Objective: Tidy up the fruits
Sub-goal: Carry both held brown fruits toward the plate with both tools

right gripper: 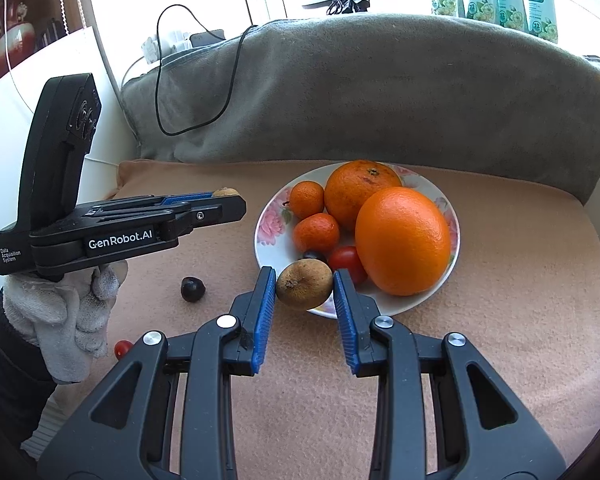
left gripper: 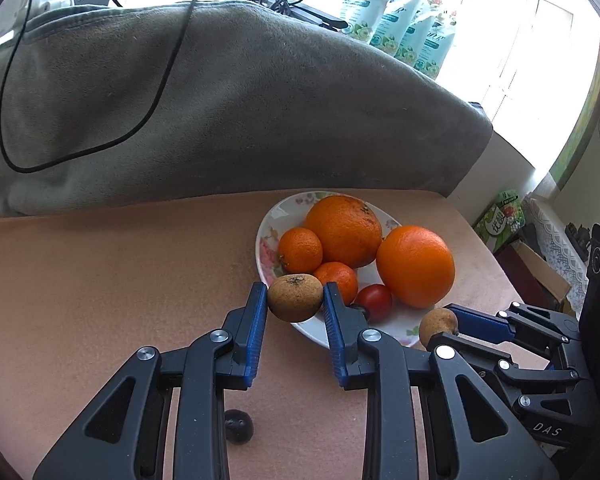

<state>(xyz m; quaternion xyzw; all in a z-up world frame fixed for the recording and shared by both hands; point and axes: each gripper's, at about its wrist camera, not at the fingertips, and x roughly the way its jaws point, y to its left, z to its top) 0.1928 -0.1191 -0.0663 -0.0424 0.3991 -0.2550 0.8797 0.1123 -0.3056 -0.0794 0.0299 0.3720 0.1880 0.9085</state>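
Blue ribbed pads of the left claw [left gripper: 295, 300] are clamped on a small brown fruit [left gripper: 295, 297], held just at the near rim of the flowered plate [left gripper: 268, 224]. The right claw [right gripper: 305, 286] likewise grips a second brown fruit [right gripper: 305, 283] between its blue pads, at the plate's near edge. On the plate lie two large oranges, the nearer orange [right gripper: 403, 240] touching the one behind it, two small mandarins, a red cherry tomato [right gripper: 347, 260] and a dark berry beside it. The counter [left gripper: 100, 280] is covered in a peach-coloured cloth, with a grey blanket [left gripper: 220, 100] heaped along its far side, a black cable [left gripper: 156, 92] looping over it, and a bright window with floral pouches on the sill behind. Only the right wrist view shows a gloved hand [right gripper: 64, 312] holding the left tool, a loose cherry tomato [right gripper: 123, 347] by that glove, and a dark fruit [right gripper: 192, 289] in full on the cloth; the left wrist view shows that dark fruit half hidden under its own claw, plus boxes on the floor off the counter's right end.
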